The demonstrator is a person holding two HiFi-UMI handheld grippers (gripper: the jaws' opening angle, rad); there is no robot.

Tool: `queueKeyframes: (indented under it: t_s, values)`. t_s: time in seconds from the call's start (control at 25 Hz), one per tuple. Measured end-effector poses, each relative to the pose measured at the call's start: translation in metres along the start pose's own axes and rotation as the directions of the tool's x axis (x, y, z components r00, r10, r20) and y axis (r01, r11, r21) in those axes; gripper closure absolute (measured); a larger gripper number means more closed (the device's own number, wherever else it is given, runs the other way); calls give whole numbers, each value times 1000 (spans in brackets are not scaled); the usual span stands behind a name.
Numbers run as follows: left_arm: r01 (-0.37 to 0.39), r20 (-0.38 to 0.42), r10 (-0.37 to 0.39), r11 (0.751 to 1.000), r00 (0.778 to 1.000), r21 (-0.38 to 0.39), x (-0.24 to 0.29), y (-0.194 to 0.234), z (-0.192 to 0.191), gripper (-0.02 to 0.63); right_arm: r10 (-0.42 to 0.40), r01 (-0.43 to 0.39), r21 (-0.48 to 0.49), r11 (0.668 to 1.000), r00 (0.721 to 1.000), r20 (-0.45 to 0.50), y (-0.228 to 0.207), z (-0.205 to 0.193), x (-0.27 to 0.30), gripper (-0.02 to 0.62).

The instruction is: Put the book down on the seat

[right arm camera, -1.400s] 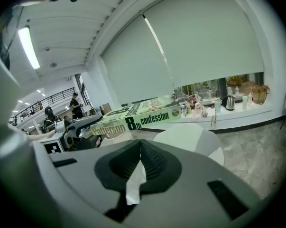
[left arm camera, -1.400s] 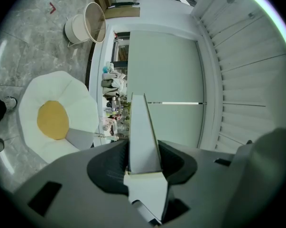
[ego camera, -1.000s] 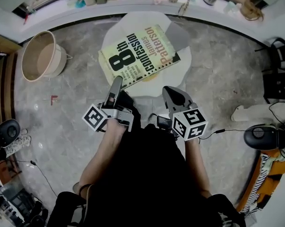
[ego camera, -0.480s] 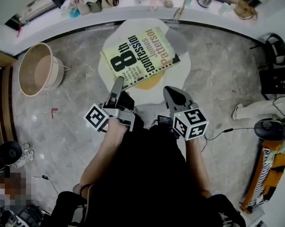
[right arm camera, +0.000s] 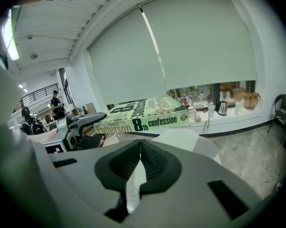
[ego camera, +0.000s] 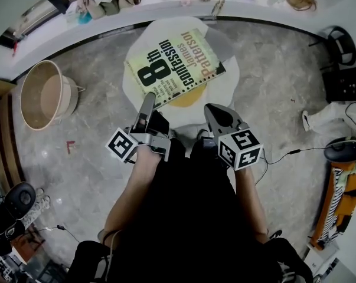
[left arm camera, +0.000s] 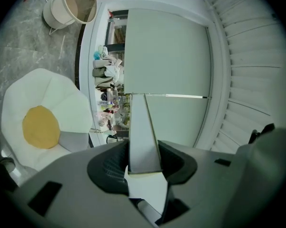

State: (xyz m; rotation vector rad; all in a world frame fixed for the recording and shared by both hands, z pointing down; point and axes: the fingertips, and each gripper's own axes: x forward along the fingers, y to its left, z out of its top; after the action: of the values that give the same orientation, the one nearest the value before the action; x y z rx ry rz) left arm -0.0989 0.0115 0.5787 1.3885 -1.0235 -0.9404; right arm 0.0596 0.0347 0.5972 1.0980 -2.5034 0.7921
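Pale-green and thick, the paperback book (ego camera: 175, 63) with bold black cover lettering is clamped by its near corner in the left gripper (ego camera: 147, 104), whose fingers pinch it from both sides. In the left gripper view the book runs edge-on straight out from between the pads. It reaches out ahead of those fingertips and hangs over the white fried-egg-shaped seat cushion (ego camera: 229, 81). It does not seem to rest there, since the right gripper view shows its underside clear of the cushion. The cushion's yellow yolk patch (ego camera: 186, 97) shows just ahead of and below the left fingertips, under the book's near edge. The right gripper (ego camera: 216, 115) sits beside the left one, its jaws pressed together on nothing, with the book ahead of its fingertips and apart from them.

Against the frames from a second earlier, very little differs. The grip is the same, the book lies at the same angle ahead of the fingers, and both grippers keep their places. Slightly more of the yolk peeks out, which may only be the head camera shifting. So the lowering has not really begun. The book is lined up over the seat, and what remains, I judge, is to bring the left fingers down until the cover lies flat, then let go.
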Motion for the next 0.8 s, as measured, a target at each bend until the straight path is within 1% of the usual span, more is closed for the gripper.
queueKeyframes:
  t_s: [0.08, 0.16, 0.2, 0.32, 0.56, 0.8]
  values:
    - [-23, 37, 24, 999, 999, -42, -8, -6, -6, 426, 9, -10, -22, 1000, 998, -66, 0, 10, -12, 580]
    - [-58, 87, 67, 992, 994, -109, -16, -14, -20, 426, 20, -27, -45, 999, 988, -150, -4, 25, -30, 580]
    - [-68, 99, 81, 989, 992, -129, -16, -18, -22, 426, 20, -29, -50, 998, 985, -172, -5, 33, -34, 580]
    - [-72, 97, 86, 988, 992, -136, -12, -23, -18, 426, 12, -22, -55, 998, 985, -173, -9, 47, -33, 580]
    - [-68, 79, 80, 987, 994, -146, -12, -25, -18, 426, 21, -35, -85, 996, 986, -166, -9, 55, -36, 580]
    - [-33, 79, 45, 988, 996, -151, -12, -8, -18, 426, 25, -40, -82, 996, 983, -180, -16, 40, -25, 580]
